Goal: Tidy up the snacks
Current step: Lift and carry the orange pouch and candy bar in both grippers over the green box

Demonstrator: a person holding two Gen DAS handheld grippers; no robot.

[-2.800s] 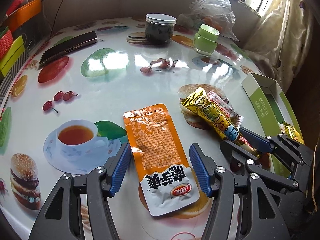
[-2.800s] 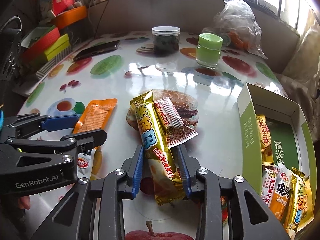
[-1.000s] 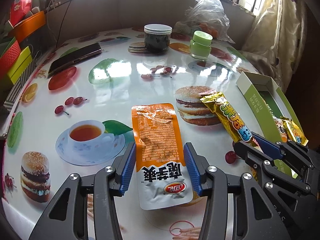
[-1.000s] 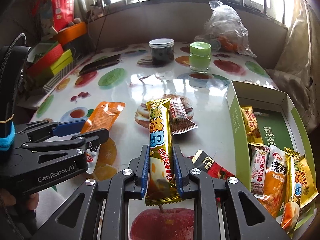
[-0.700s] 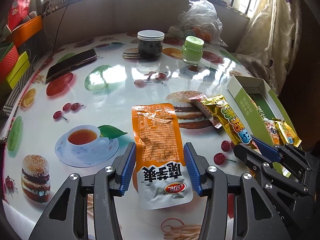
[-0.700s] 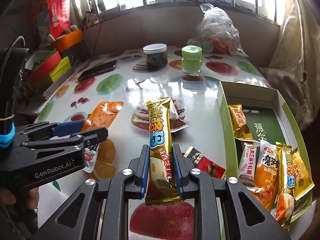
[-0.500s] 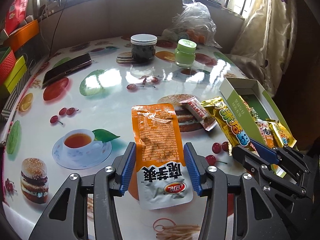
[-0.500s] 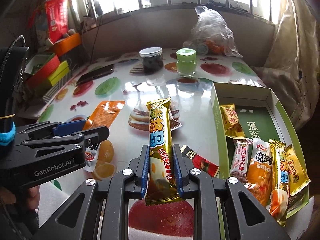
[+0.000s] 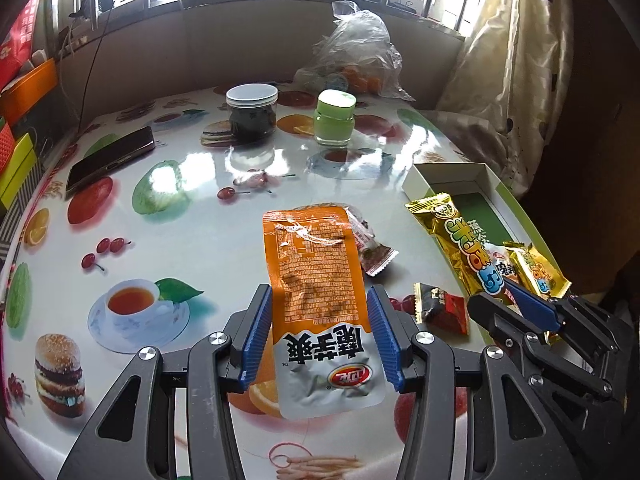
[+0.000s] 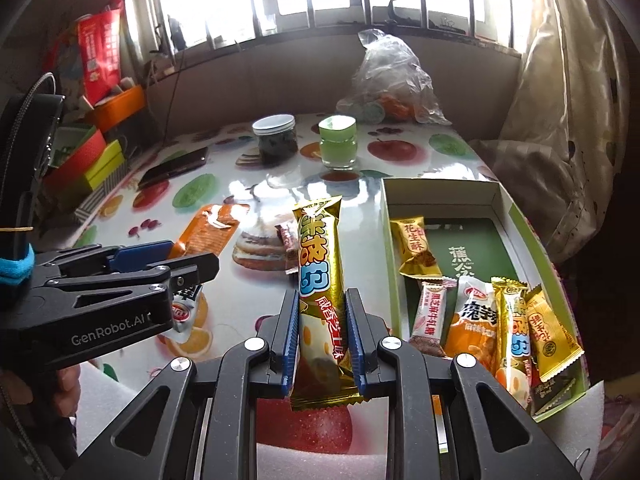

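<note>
— Snacks in both hands: what does each gripper hold?

— Left gripper [image 9: 318,334] has its fingers clenched on an orange pouch [image 9: 316,280], lifted clear of the fruit-printed bench [image 9: 192,216]. Right gripper [image 10: 322,332] grips a gold snack bar [image 10: 322,272] near its lower end, the bar standing up between the fingers, just left of the box.

— Where is the box?

— Green box [image 10: 444,194] sits open at the bench's right edge, with several wrapped snacks lying in its near end. A small dark-red packet [image 9: 442,312] and a brown wrapped candy [image 9: 372,250] lie on the bench between pouch and box. Behind them stand a dark jar [image 9: 251,118], a green jar [image 9: 335,118], a phone [image 9: 110,162] and a plastic bag [image 9: 356,58].
</note>
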